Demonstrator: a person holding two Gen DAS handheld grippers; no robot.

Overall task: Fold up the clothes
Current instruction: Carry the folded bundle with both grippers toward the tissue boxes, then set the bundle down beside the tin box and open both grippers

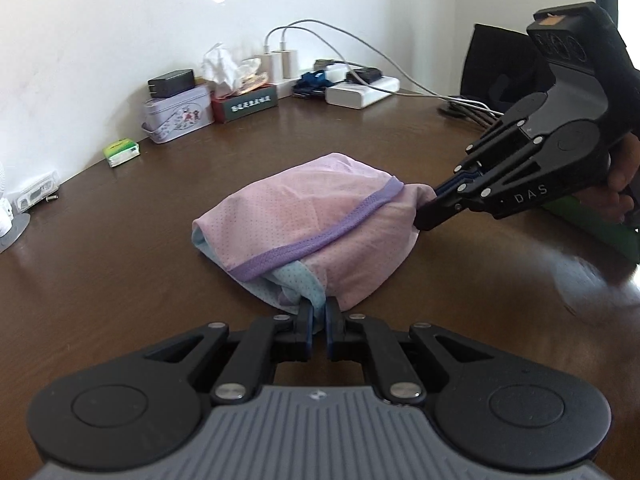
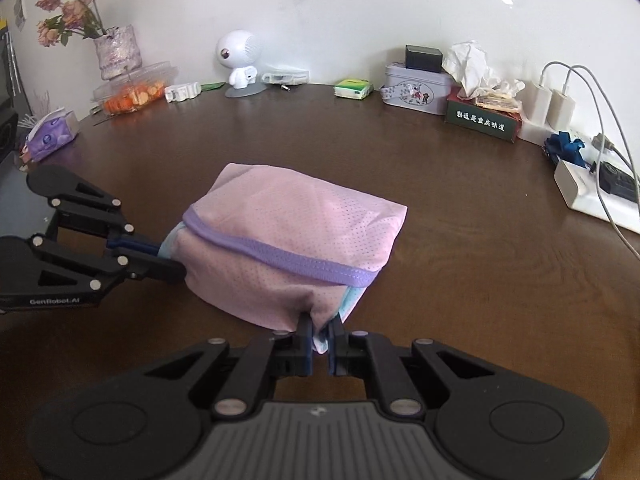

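The garment point(image 1: 304, 224) is a thin pink mesh fabric dotted with tiny holes, edged by a purple ribbed band point(image 1: 320, 236) that runs diagonally across its top, with a pale blue mesh layer point(image 1: 296, 280) showing at one corner. It lies bunched into a soft, rounded, folded bundle near the middle of the dark brown wooden table point(image 1: 120, 248), whose glossy surface shows fine grain.

The left gripper point(image 1: 319, 316) is a black plastic linkage with silver rivets and a grey ribbed body. It points level across the table toward the garment's near corner. Its jaws are drawn close together, pinching a fold of blue and pink cloth between the blue-lined fingertips point(image 1: 306, 312).

The right gripper point(image 2: 320, 330) has the same build and reaches the garment's other end, angled down toward the tabletop in the left wrist view point(image 1: 430, 206), with a hand point(image 1: 620, 188) wrapped around its handle. Its jaws are nearly closed and clamp a bunched corner of pink fabric.

Beyond the garment, along the white wall, stand a floral tin box point(image 2: 414, 88), a dark green tissue box point(image 2: 482, 118) with crumpled white tissue, white chargers point(image 2: 554, 106) with grey cables, and a small green packet point(image 2: 353, 89). Further left of the garment in the right wrist view sit a round white toy robot point(image 2: 239, 56), a vase of dried roses point(image 2: 118, 50) and a purple tissue pack point(image 2: 52, 136).
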